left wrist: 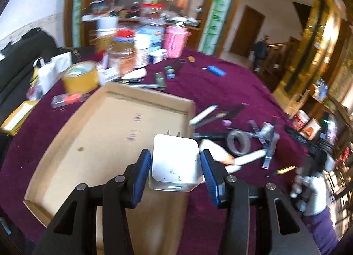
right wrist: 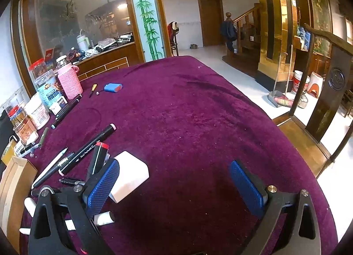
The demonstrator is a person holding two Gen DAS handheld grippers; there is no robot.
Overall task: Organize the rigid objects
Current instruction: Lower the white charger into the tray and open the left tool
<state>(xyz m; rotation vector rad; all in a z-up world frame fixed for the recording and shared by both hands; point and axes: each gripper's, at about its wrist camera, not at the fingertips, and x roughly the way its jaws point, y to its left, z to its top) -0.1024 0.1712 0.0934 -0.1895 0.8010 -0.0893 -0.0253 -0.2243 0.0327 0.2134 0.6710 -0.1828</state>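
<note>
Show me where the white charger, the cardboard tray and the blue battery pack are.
white charger (left wrist: 176, 160), left wrist view, top face.
cardboard tray (left wrist: 106, 127), left wrist view, bare floor.
blue battery pack (right wrist: 113, 87), right wrist view, blue body.

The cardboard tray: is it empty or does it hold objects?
Apparently empty: the cardboard tray shows bare floor; the white charger sits between the left gripper's fingers.

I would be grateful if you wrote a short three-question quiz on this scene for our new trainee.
1. True or false: the left gripper has a white charger between its blue pads.
2. Multiple choice: the charger is over A) the cardboard tray, B) the pink basket, C) the tape roll.
3. Fill in: the right gripper is ____, with nothing between its fingers.

Key
1. True; its prongs point away from the camera.
2. A; it is at the tray's right edge.
3. Open; a white block lies beside its left finger, over the purple cloth.
</note>
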